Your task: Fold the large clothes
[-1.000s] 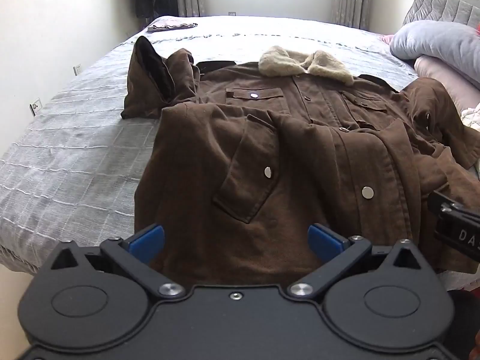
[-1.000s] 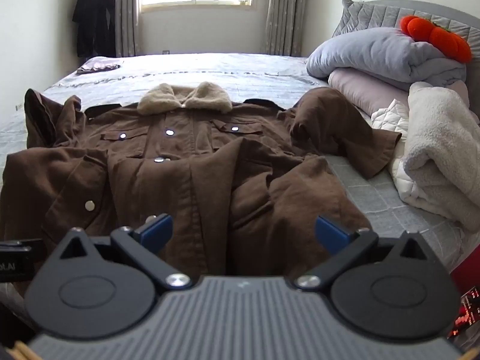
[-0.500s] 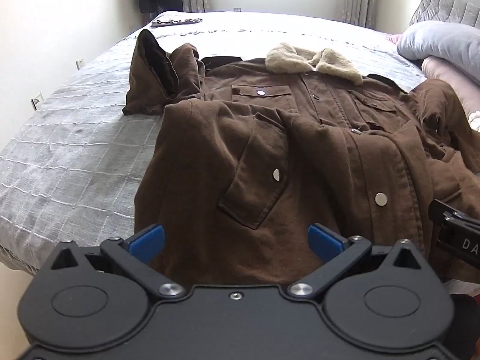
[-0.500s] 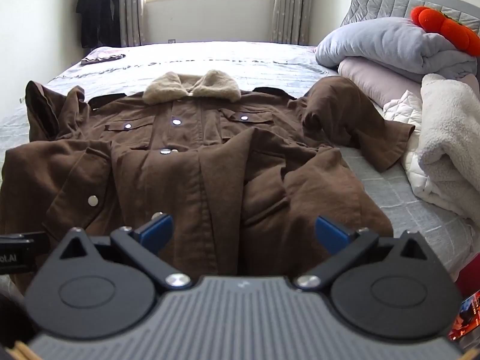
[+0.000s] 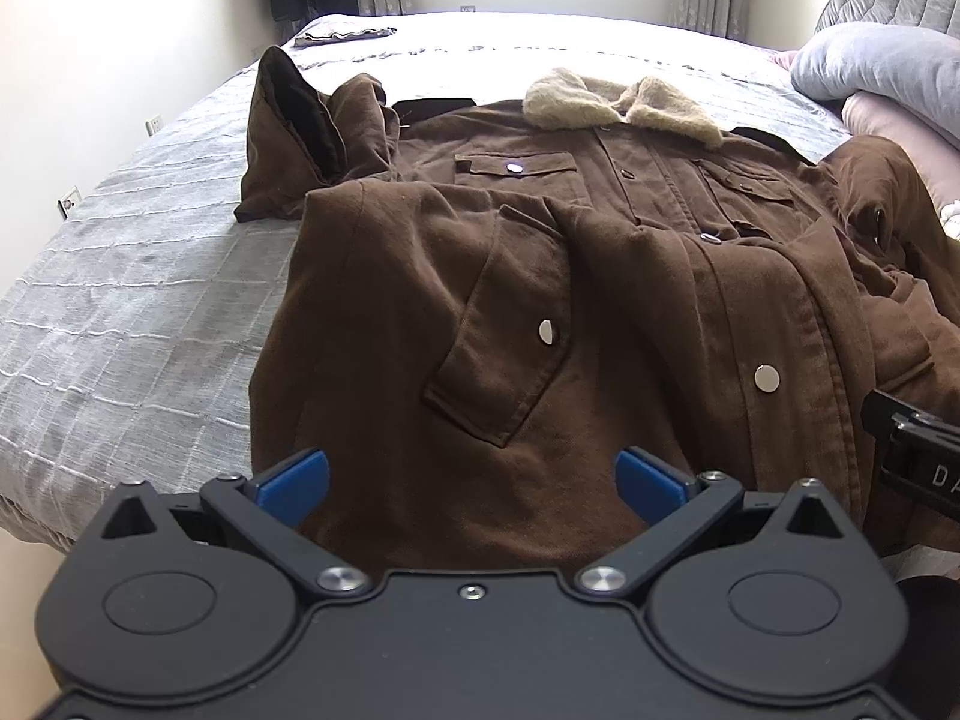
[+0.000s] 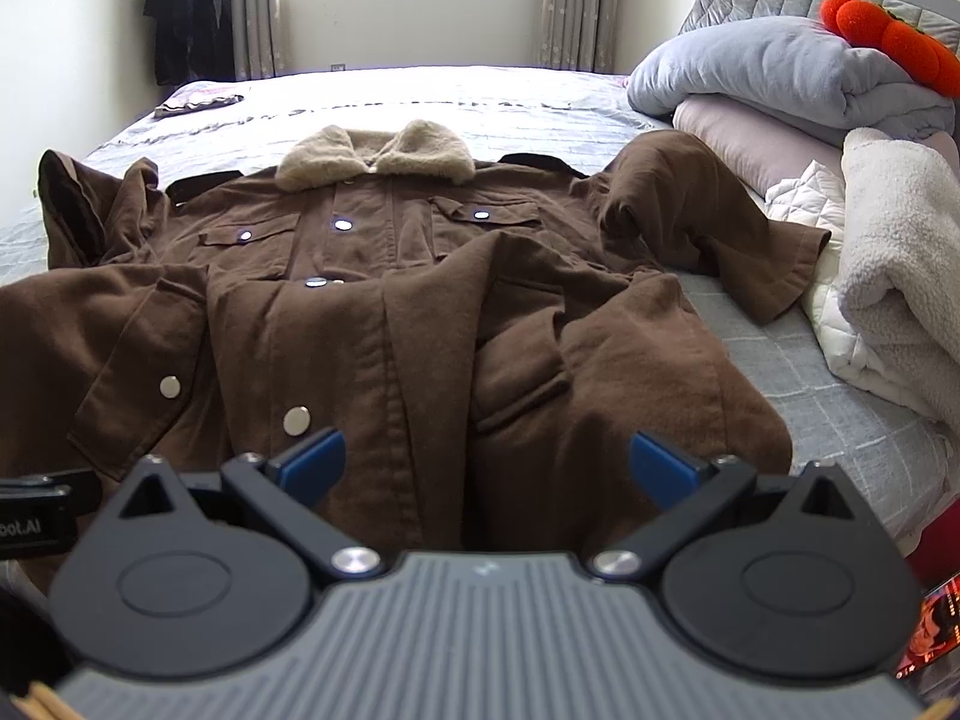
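A long brown cotton-twill coat with a cream fleece collar lies face up across the grey quilted bed, its hem at 6 o'clock nearest both cameras and the collar toward 12 o'clock. The fabric is matte and softly creased, with flat round silver snap buttons and squared flap pockets; the lower front panels bunch into rounded folds. One sleeve is crumpled at 10 o'clock in the left wrist view, its dark lining showing; the other lies bent at 2 o'clock in the right wrist view. The left gripper hovers over the hem, its blue-tipped fingers spread wide apart and holding nothing. The right gripper sits likewise above the hem, its blue fingers apart and empty. At 2 o'clock in the right view, puffy grey and pink folded duvets stack beside a nubbly white fleece blanket, with an orange plush toy on top.
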Motion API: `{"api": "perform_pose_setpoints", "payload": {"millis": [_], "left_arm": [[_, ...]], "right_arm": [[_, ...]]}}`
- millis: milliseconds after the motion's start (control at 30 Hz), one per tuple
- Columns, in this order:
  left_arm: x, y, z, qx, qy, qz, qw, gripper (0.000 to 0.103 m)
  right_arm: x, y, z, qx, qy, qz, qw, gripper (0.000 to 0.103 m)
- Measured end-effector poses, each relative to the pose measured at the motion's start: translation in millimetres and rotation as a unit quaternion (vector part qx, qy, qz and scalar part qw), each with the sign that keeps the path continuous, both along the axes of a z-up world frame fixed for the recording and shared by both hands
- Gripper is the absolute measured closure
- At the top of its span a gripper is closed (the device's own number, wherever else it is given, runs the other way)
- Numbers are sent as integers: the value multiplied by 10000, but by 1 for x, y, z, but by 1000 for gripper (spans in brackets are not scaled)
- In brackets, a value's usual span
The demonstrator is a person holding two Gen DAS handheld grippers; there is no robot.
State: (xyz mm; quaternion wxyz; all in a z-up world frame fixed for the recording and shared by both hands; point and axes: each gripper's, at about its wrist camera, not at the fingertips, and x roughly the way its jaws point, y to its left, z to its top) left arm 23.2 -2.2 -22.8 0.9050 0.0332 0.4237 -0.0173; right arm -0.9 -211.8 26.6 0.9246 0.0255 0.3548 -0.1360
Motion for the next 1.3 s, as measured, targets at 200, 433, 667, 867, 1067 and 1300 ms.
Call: {"api": "perform_pose_setpoints", "payload": {"millis": [200,433,667,867,1067,1300], "left_arm": [[-1,0,-1,26,-11,31,10000,0],[-2,1,1,17,-28,47,10000,0],[-2,2,2,12,-36,46,10000,0],[-2,2,3,19,-31,55,10000,0],[-2,2,3,20,-29,49,10000,0],[0,3,2,11,-16,75,10000,0]], "right_arm": [[2,1,0,9,23,39,10000,0],[1,3,1,2,14,92,10000,0],[2,4,1,2,10,104,9999,0],[2,4,1,4,25,115,9999,0],[3,5,0,-12,36,115,9999,0],[3,1,-1,-23,48,91,9999,0]]}}
